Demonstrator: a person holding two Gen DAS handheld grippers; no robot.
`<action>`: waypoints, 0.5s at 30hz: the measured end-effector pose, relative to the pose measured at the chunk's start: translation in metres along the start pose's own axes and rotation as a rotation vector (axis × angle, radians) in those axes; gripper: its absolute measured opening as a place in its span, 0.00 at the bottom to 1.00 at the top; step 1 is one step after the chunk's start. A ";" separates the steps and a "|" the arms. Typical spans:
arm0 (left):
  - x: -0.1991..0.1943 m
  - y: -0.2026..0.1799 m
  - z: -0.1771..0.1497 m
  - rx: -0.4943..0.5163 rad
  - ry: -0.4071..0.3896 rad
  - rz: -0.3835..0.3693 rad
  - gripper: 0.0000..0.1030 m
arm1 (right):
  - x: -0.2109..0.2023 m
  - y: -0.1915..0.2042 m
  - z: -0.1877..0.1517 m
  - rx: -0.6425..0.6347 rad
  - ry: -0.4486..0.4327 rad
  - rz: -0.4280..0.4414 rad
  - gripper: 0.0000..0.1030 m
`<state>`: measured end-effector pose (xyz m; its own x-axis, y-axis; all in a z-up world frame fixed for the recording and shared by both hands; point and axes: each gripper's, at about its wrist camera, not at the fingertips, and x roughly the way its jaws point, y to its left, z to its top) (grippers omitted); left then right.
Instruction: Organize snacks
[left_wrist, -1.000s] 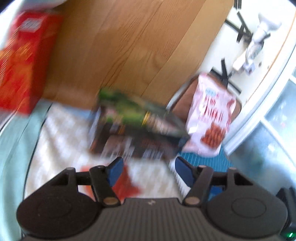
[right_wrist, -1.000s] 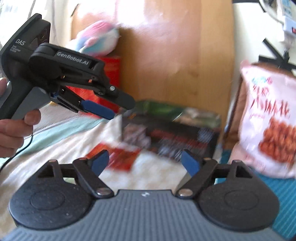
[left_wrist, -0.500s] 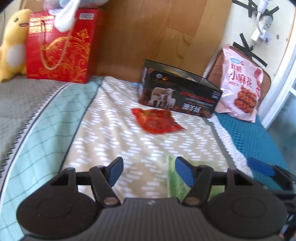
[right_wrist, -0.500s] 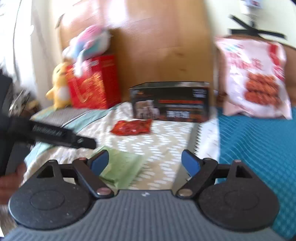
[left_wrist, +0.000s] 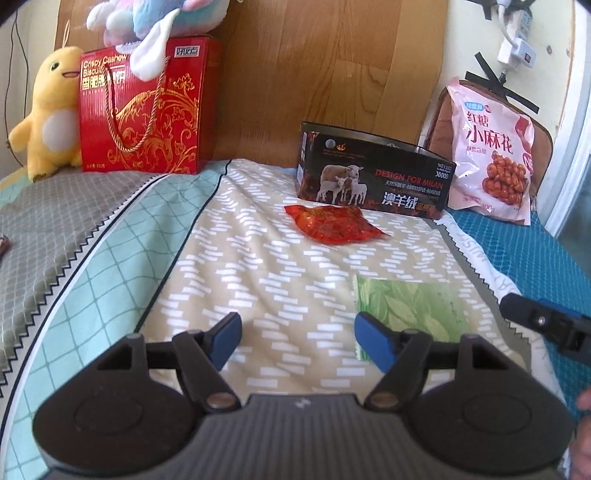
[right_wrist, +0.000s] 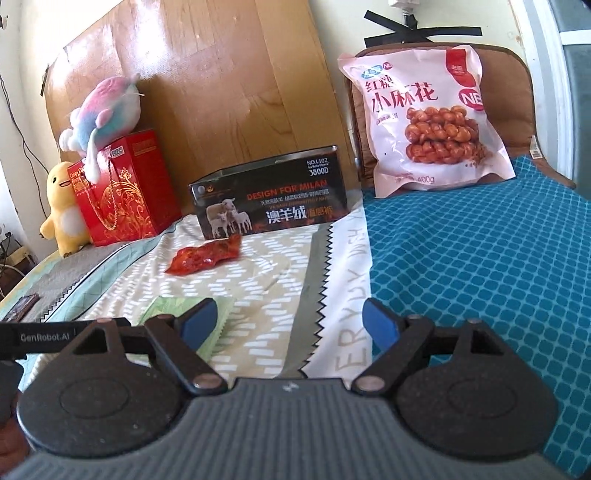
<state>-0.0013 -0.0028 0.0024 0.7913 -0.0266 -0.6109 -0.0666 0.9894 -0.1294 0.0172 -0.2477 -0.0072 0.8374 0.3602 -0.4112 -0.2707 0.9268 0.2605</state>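
Your left gripper (left_wrist: 297, 341): jaws just widened, empty | your right gripper (right_wrist: 288, 326): wide, empty | flat green leaf-print packet (left_wrist: 408, 308): on bed, near foot edge | crinkly red snack packet (left_wrist: 334, 223): just before black sheep-print box (left_wrist: 375, 177) near headboard.

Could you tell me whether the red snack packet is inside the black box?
No, the red snack packet lies on the bedspread in front of the black box.

Black left gripper (left_wrist: 297, 341), blue fingertips (left_wrist: 223, 338)

Open bedspread (left_wrist: 258, 266) lies ahead; the black box (left_wrist: 373, 177) and red packet (left_wrist: 334, 223) block the far end
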 end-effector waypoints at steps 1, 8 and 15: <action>0.000 0.000 0.000 0.004 -0.004 0.001 0.68 | 0.000 0.000 0.000 -0.001 -0.002 -0.002 0.85; 0.000 0.001 -0.001 0.006 -0.028 0.003 0.70 | 0.001 0.000 0.000 0.005 0.007 -0.004 0.85; -0.003 0.001 -0.002 0.006 -0.056 0.000 0.71 | 0.002 0.000 0.000 -0.003 0.007 -0.009 0.85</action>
<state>-0.0051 -0.0018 0.0023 0.8240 -0.0187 -0.5663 -0.0631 0.9902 -0.1245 0.0189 -0.2466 -0.0081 0.8365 0.3528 -0.4192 -0.2651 0.9302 0.2540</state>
